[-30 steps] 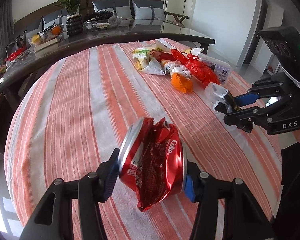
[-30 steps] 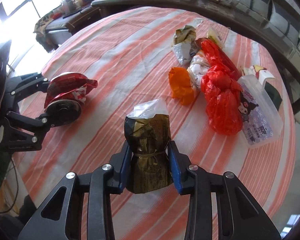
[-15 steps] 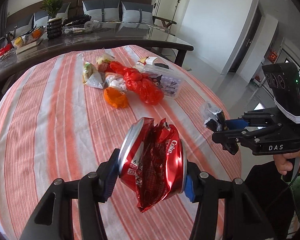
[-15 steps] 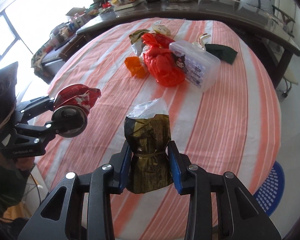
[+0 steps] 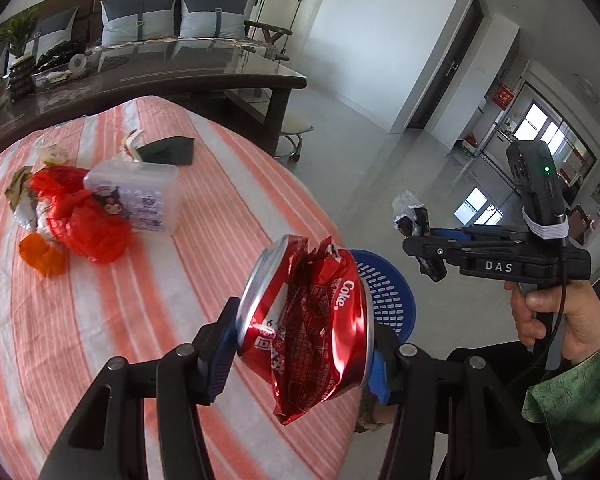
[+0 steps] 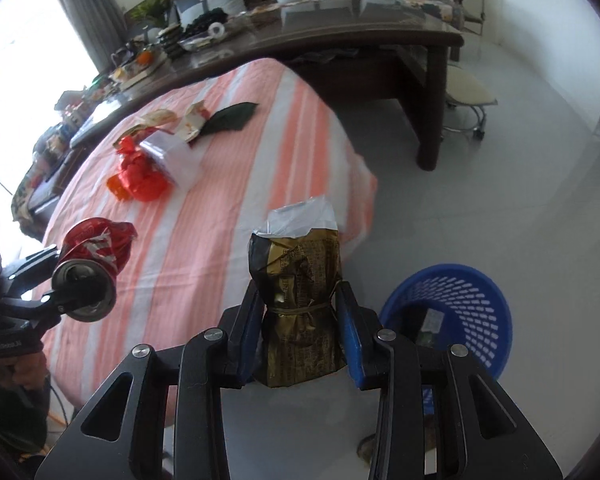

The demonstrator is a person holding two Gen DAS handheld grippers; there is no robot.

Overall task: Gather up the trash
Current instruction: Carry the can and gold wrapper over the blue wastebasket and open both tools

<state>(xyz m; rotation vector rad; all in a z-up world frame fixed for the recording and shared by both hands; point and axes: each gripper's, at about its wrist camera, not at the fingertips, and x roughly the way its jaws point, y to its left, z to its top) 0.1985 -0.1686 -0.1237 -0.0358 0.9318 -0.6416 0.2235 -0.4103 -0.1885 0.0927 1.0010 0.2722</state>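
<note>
Two loads in transit: left gripper (image 5: 304,344) clamped on crushed Coke can (image 5: 306,328) above the desk (image 5: 140,280) edge, right gripper (image 6: 300,336) pinching gold wrapper (image 6: 298,300) off the desk, beside the blue basket (image 6: 480,300) on the floor. Best centred over the basket's mouth before spreading either; more trash left by the red bag (image 5: 80,216).

Daylight is flooding in from an overexposed window (image 6: 16,52) at upper left of the right wrist view, washing out detail there. The glossy dark counter (image 5: 172,68) is reflecting cushions. Fisheye distortion is bending straight edges, and dark vignetting is ringing both frames. The striped worktop (image 6: 236,128) is appearing slightly motion-blurred.
</note>
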